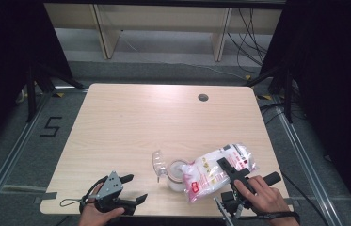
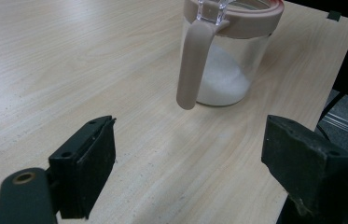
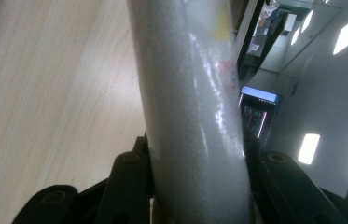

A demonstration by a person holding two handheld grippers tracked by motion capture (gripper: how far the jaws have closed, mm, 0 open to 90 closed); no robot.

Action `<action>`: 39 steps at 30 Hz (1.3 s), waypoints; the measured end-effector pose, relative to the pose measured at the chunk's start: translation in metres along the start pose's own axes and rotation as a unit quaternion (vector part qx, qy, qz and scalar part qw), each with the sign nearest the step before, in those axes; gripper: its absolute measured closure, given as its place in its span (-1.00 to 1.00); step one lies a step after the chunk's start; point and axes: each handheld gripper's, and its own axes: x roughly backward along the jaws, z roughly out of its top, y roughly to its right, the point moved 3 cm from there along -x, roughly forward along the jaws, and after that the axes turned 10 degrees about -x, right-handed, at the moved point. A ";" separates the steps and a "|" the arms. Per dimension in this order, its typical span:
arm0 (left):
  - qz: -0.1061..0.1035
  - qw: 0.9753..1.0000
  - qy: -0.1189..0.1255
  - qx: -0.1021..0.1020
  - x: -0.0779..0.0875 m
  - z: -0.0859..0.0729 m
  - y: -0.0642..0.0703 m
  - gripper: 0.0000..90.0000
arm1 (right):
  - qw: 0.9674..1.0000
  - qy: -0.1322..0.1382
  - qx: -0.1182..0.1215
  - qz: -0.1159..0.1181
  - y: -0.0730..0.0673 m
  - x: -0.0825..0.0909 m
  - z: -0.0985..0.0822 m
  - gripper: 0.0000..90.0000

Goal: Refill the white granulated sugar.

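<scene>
We see the right gripper (image 1: 229, 172) near the table's front right corner, jaws clamped on a clear plastic bag (image 1: 220, 170) of white granules w/ red print; the bag is tilted, its lower end over the mouth of a glass jar (image 1: 177, 175), its upper end toward the right edge of the table (image 1: 131, 117). In the right gripper view the bag (image 3: 190, 107) rises between the two black jaws, pads pressing both its sides; wood tabletop at left, ceiling lights at right.

The jar stands upright near the front edge, approx. centre-right; a pinkish rim, white granules in the bottom part, clear flip lid (image 1: 158, 162) swung open to its left. In the left gripper view the jar (image 2: 227, 56) is ahead of the jaws, a pinkish handle (image 2: 191, 70) hanging down its near side.

Left gripper (image 1: 123, 188) sits at the front left, apart from the jar; jaws spread wide, nothing between them but bare table.
</scene>
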 end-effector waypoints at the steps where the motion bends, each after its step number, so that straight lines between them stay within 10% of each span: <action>1: 0.000 1.000 0.000 0.000 0.000 0.000 0.000 -0.62 | 1.000 -0.004 -0.003 0.002 -0.001 0.000 0.000 0.50; 39: 0.002 1.000 -0.001 -0.001 0.000 0.000 0.000 -0.62 | 1.000 -0.008 0.004 0.006 0.002 0.002 -0.003 0.50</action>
